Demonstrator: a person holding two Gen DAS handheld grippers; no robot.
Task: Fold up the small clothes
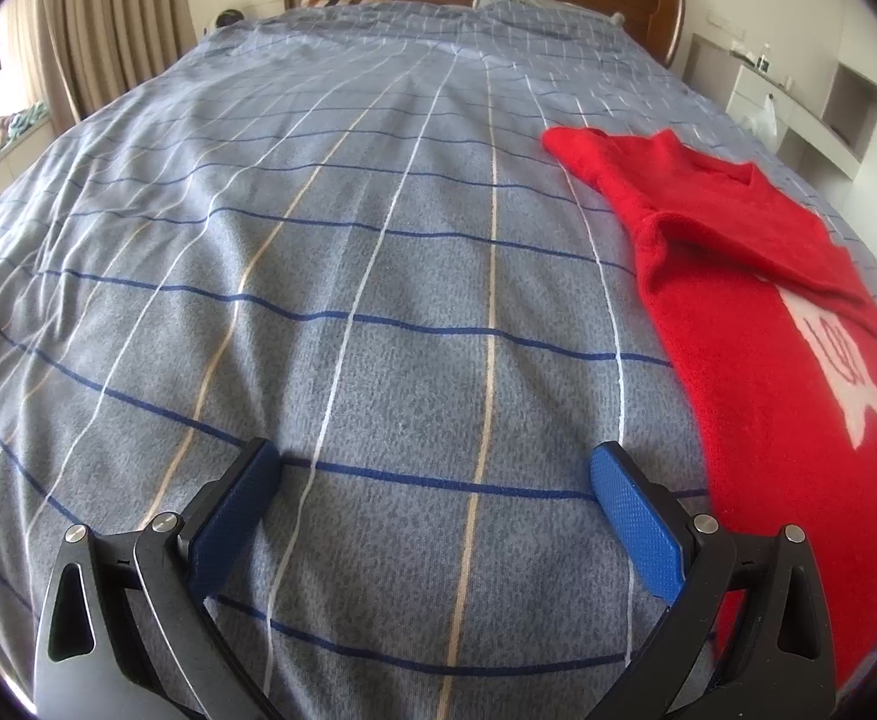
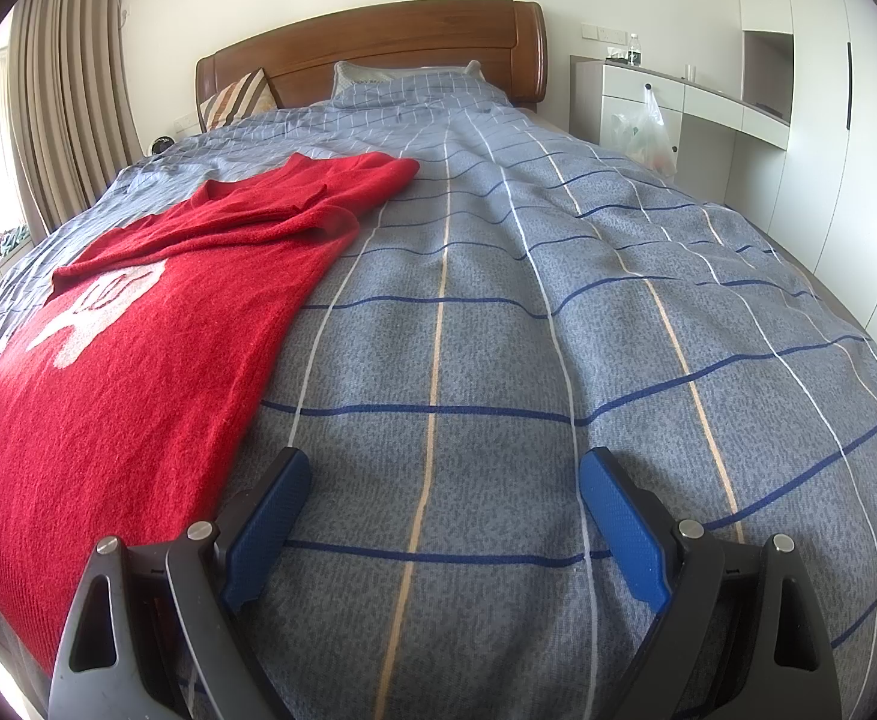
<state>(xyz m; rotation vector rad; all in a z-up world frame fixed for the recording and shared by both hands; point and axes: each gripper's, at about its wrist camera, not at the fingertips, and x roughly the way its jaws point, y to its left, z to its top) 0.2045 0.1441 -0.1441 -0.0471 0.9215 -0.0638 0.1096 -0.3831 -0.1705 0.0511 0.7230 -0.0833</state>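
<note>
Sweater (image 2: 156,324): red, flat on checked bedspread (image 2: 498,312); both sleeves crossed over chest, likely pre-fold for narrower body.
Left gripper (image 1: 435,474): spread wide, empty, just beside sweater's side edge.
Right gripper (image 2: 444,477): spread wide, empty, flanking opposite edge; seemingly poised for hem pickup.
</note>
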